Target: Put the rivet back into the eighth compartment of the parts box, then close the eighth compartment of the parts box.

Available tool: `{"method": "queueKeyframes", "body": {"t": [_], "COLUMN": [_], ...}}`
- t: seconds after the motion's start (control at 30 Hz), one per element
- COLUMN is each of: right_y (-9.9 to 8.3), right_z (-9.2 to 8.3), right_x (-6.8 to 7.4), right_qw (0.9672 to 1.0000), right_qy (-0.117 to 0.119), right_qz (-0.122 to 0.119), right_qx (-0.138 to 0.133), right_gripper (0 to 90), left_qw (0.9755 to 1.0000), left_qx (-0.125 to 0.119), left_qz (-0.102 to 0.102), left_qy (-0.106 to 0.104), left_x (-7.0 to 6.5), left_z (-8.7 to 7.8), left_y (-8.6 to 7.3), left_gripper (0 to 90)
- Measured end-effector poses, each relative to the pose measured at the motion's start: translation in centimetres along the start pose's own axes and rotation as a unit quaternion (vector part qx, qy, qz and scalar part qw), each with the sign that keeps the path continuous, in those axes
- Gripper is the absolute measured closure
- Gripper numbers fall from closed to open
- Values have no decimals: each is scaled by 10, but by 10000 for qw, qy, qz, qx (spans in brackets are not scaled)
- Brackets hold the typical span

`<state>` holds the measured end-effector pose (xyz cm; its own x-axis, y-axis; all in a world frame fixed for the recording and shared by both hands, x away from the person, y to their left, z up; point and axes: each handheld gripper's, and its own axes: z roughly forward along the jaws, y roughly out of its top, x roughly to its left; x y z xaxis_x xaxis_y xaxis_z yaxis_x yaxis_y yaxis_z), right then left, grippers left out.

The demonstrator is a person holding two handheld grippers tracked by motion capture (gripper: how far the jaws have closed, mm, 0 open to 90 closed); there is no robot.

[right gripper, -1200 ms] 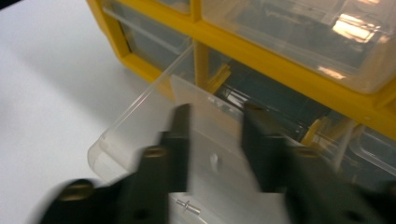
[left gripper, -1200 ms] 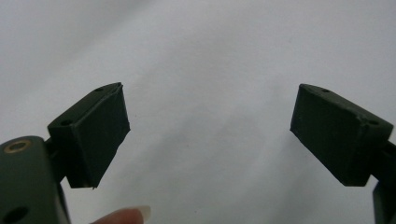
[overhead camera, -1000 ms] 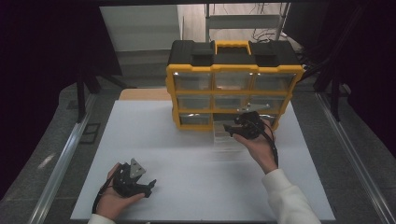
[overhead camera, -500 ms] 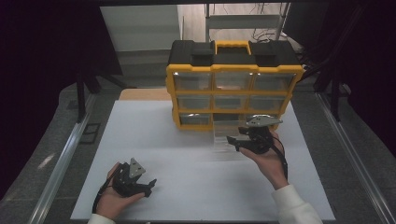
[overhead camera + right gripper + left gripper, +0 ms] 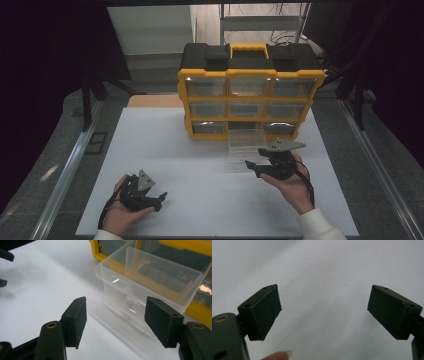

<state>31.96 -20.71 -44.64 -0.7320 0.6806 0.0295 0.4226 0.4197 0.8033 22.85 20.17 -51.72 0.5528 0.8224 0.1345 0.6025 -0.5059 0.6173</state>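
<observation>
1. Looking along my right gripper (image 5: pixel 115 322), I see the clear plastic drawer (image 5: pixel 150 287) just ahead of the fingertips (image 5: pixel 76 320) and a little toward the far side. It is pulled out from the bottom row of the yellow and black plastic drawer cabinet (image 5: pixel 248 90).
2. The jaws of this gripper have just been opening. They stand apart now and nothing is between them; the front wall of the drawer is near the pads but not touching.
3. The long axis of the drawer runs from the cabinet toward me, so its front face lies across the line of my jaws. I judge this to be the relation that matters: the fingers must go forward a bit to reach that front wall.
4. My left gripper (image 5: pixel 150 196) rests well apart from the drawer, low on the white table surface (image 5: pixel 200 165), its jaws wide and empty.
5. The right hand is clearly the nearer one.
</observation>
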Motion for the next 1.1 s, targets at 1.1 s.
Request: {"method": "queueKeyframes", "body": {"t": [1.1], "right_y": [-28], "right_z": [-10], "right_x": [4], "right_qw": [9993], "right_qy": [-192], "right_qz": [205], "right_qx": [247], "right_gripper": [295], "left_qw": [10000], "left_qx": [-35], "left_qz": [43], "left_qy": [-11], "left_x": [-2], "left_z": [0], "left_y": [4], "left_gripper": [118]}}
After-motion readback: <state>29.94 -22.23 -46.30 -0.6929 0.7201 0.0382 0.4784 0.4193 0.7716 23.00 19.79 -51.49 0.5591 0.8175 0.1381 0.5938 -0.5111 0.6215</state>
